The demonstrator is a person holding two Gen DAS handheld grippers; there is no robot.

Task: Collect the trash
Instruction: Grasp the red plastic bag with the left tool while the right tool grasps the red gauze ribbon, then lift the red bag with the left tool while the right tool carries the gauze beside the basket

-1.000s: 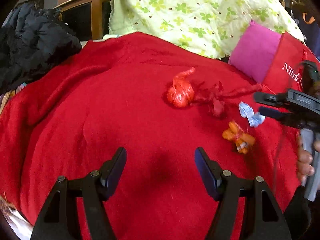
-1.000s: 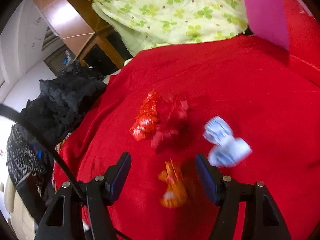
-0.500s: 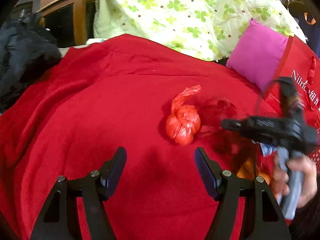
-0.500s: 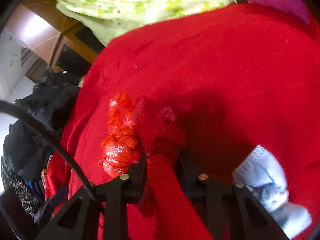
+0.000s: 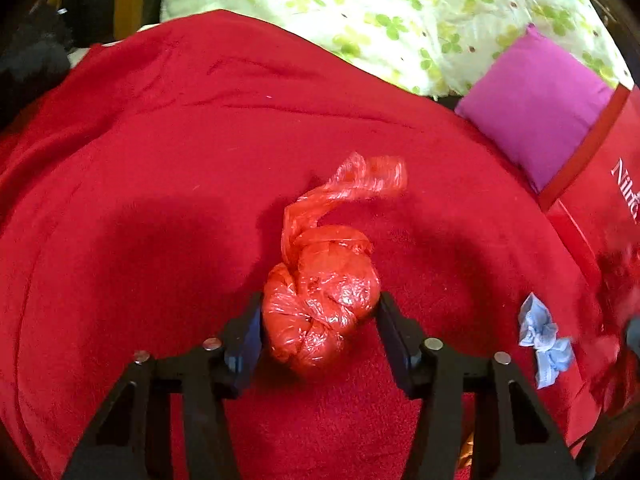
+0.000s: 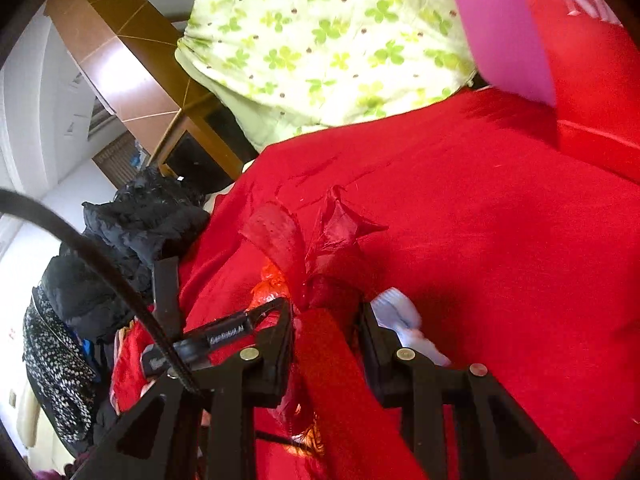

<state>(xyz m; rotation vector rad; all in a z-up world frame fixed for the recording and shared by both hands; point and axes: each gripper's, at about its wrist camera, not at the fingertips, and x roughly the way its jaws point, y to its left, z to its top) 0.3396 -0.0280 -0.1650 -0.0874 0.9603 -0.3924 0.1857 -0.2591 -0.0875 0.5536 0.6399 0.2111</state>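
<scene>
A knotted red plastic bag (image 5: pixel 320 296) lies on the red blanket (image 5: pixel 160 184). My left gripper (image 5: pixel 320 320) has its fingers against both sides of the bag. My right gripper (image 6: pixel 324 320) is shut on a dark red crumpled wrapper (image 6: pixel 336 240) and holds it lifted above the blanket. A blue-white wrapper (image 5: pixel 544 340) lies on the blanket to the right of the bag and shows beside my right fingers in the right wrist view (image 6: pixel 404 320). A sliver of orange wrapper (image 5: pixel 466 452) shows at the bottom edge.
A red paper bag with white lettering (image 5: pixel 608 216) stands at the right, with a magenta pillow (image 5: pixel 536 108) behind it. A green floral quilt (image 5: pixel 400 12) lies at the back. Black clothes (image 6: pixel 132 232) are heaped at the left by a wooden cabinet (image 6: pixel 120 64).
My left gripper moved forward and closed around the red plastic bag. My right gripper closed on the dark red wrapper and lifted it off the blanket, toward the right.
</scene>
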